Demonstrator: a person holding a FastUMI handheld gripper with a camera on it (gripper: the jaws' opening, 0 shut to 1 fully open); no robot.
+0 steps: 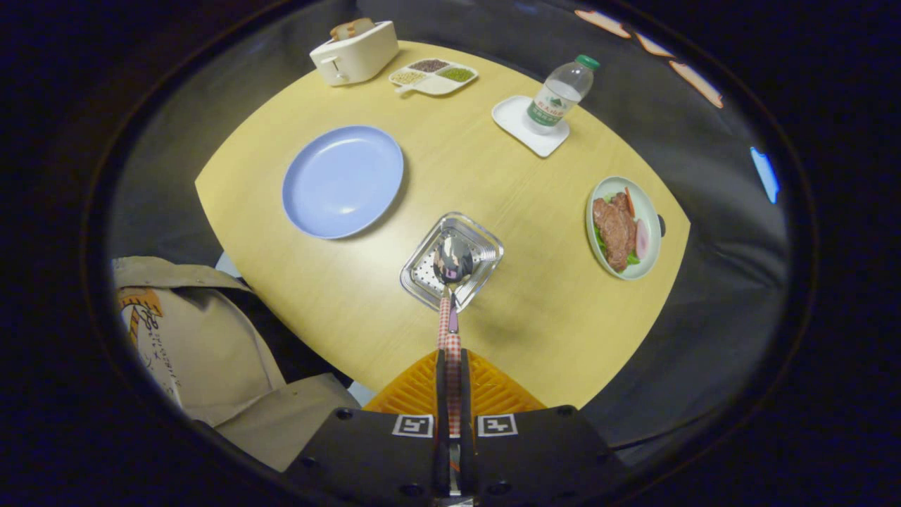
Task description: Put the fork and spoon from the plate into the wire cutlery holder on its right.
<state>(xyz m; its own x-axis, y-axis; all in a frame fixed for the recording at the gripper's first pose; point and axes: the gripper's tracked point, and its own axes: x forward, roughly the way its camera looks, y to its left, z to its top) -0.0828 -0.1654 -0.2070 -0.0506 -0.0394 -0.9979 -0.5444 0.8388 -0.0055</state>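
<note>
Because the spoon [452, 259] looks stiff, light and slick at its bowl, I pinch its checked handle between my nearly closed fingers [451, 380], bowl hanging over the wire cutlery holder [486, 243] at mid-frame; blue plate [343, 181] upper left on the tabletop [457, 162].

A pale yellow wooden table [493, 183] carries an empty blue plate [343, 181], and to its right a square wire cutlery holder [426, 271] of shiny metal. Farther right lies a green plate of meat and garnish [624, 227]. Along the far edge stand a white toaster [355, 53], a divided white tray of grains [433, 75], and a water bottle [562, 93] upright on a small white square tray [517, 127].
</note>
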